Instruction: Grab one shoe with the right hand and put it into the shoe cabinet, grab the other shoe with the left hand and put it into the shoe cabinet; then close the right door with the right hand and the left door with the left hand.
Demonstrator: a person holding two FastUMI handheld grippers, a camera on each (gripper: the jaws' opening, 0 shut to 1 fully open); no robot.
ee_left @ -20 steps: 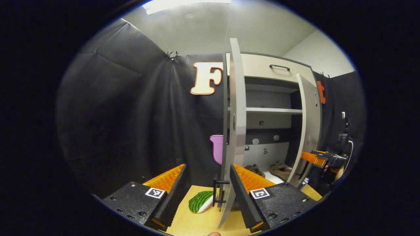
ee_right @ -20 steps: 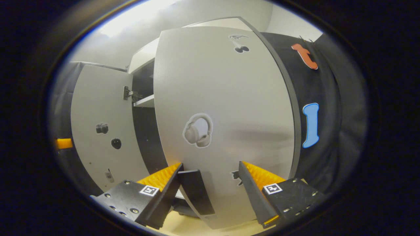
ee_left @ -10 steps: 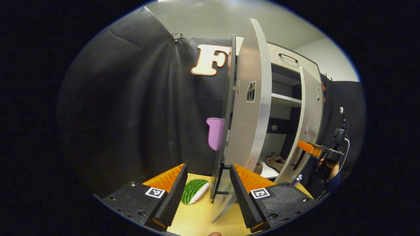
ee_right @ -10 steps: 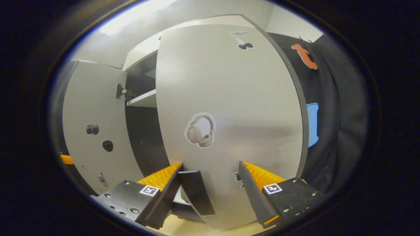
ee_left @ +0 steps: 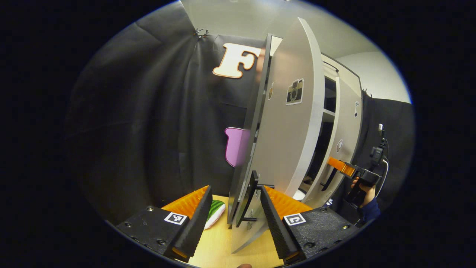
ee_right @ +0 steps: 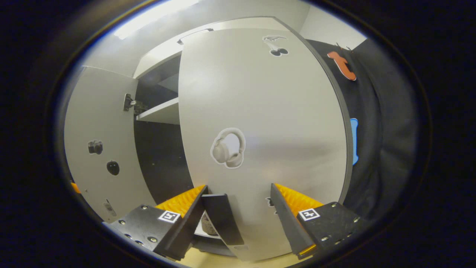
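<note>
Left gripper [ee_left: 233, 219] spread wide, left door [ee_left: 286, 123] half shut with its handle [ee_left: 247, 199] between the fingers, right gripper [ee_right: 238, 219] spread too, right door [ee_right: 260, 123] just ahead, its handle [ee_right: 223, 217] between the fingers, shoe [ee_right: 208, 226] glimpsed low inside the cabinet [ee_right: 156, 115].

Shoes: hidden behind left door [ee_left: 286, 123]. Watermelon slice [ee_left: 215, 213]: half covered by left gripper [ee_left: 232, 219]. Door stickers [ee_right: 111, 167]: too small to identify.

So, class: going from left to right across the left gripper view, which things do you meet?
Watermelon toy → left door → right door → right gripper → hand holding it.
</note>
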